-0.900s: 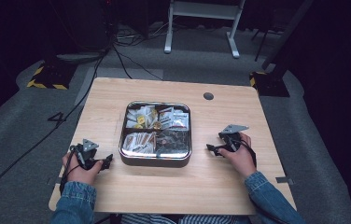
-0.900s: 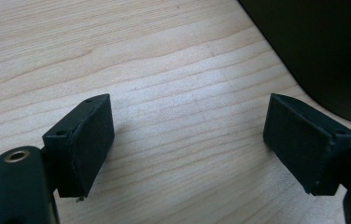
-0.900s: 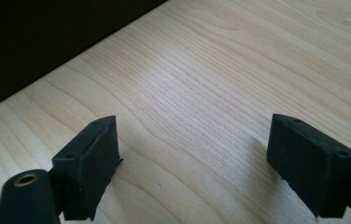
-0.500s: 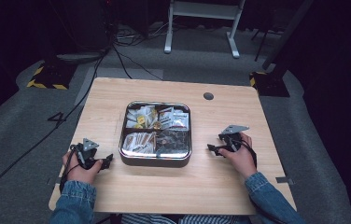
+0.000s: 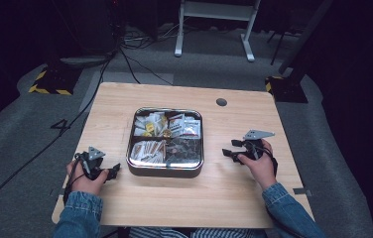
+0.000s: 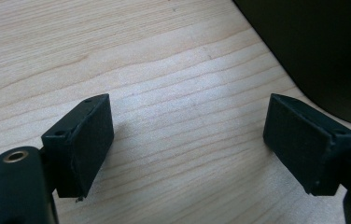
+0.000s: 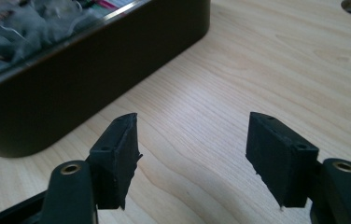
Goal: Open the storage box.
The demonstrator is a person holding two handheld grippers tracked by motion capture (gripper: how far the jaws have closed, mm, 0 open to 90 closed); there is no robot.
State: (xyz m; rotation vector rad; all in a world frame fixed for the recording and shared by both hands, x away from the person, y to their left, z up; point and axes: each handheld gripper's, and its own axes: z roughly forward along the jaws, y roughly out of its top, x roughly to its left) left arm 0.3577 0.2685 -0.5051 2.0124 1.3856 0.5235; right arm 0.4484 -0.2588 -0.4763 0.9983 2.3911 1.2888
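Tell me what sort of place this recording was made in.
Probably a lab or recording studio, not a home: a bare wooden table on grey carpet, loose cables across the dark floor, yellow-black hazard-striped bases, and a white equipment stand behind.

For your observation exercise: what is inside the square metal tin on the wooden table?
The square metal tin has four compartments filled with small sachets. Anything beneath them is covered.

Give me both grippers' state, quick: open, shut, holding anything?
Left gripper: open, nothing between the jaws, beside the tin.
Right gripper: open, holding nothing, over bare table.
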